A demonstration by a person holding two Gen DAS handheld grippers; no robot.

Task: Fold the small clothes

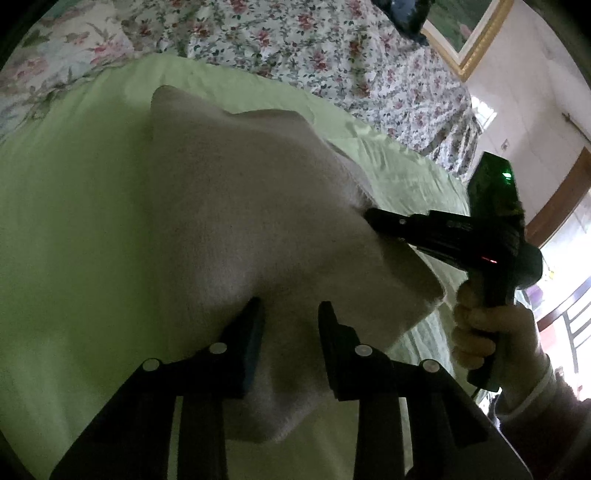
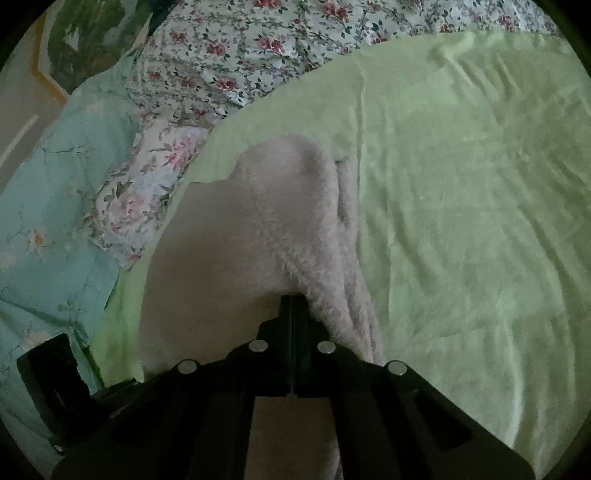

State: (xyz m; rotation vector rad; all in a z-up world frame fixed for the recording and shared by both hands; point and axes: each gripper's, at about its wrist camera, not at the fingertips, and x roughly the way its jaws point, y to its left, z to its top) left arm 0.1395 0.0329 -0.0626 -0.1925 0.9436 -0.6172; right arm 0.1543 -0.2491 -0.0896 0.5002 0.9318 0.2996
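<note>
A pale pinkish fuzzy garment (image 1: 229, 206) lies partly lifted over a light green sheet (image 1: 66, 206). My left gripper (image 1: 290, 317) has its jaws parted, with a fold of the garment bulging between the fingers. My right gripper (image 1: 373, 216) shows in the left wrist view, pinching the garment's right edge. In the right wrist view the right gripper (image 2: 291, 301) is shut on the garment (image 2: 258, 229), which drapes away over the green sheet (image 2: 461, 206).
A floral quilt (image 1: 332, 48) lies bunched beyond the green sheet, with a teal floral pillow (image 2: 55, 184) at the left. A framed picture (image 1: 469, 33) hangs on the wall. A doorway and window light (image 1: 569, 280) are at the right.
</note>
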